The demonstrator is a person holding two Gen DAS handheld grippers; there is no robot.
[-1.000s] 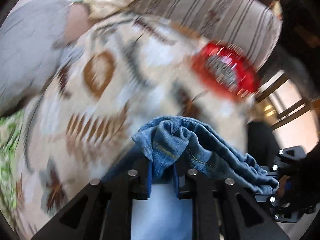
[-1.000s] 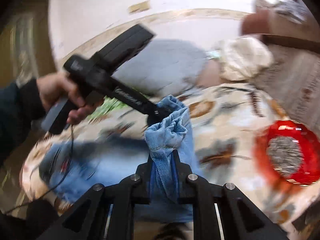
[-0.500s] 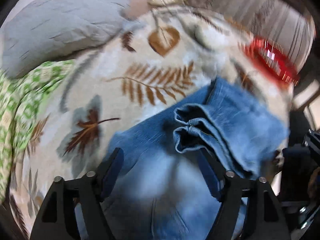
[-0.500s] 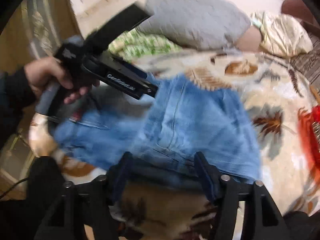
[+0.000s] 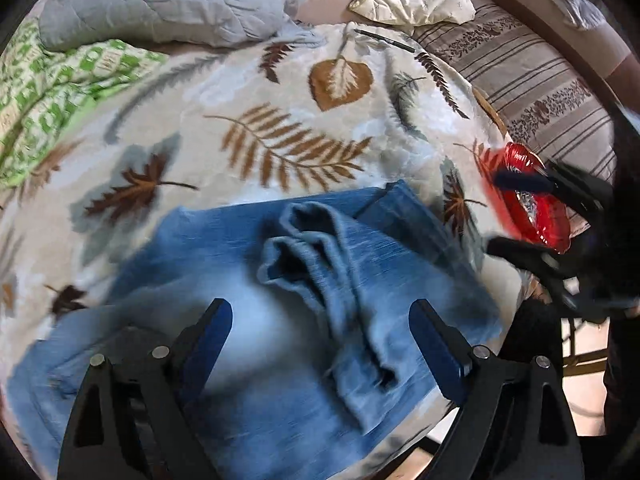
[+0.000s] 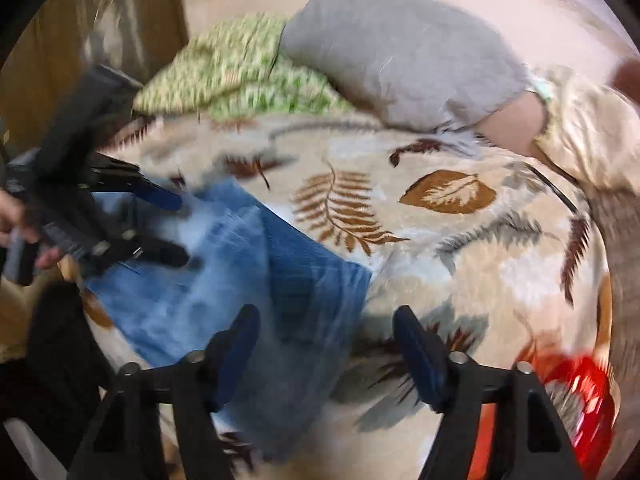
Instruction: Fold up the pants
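Both hand-held grippers, left hand-held gripper (image 5: 320,340) and right hand-held gripper (image 6: 326,344), since released; jeans (image 5: 304,280) dropped ahead on bed blanket (image 5: 248,128). I fear bunched cuffs (image 5: 296,248) between left fingers leave fold lumpy.

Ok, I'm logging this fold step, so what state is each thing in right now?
left tongs: open, above the denim, holding nothing
right tongs: open, holding nothing
jeans: folded over, lying on the leaf blanket, leg ends bunched and rumpled on top
red dish: resting near the blanket's edge
pen: lying loose on the blanket
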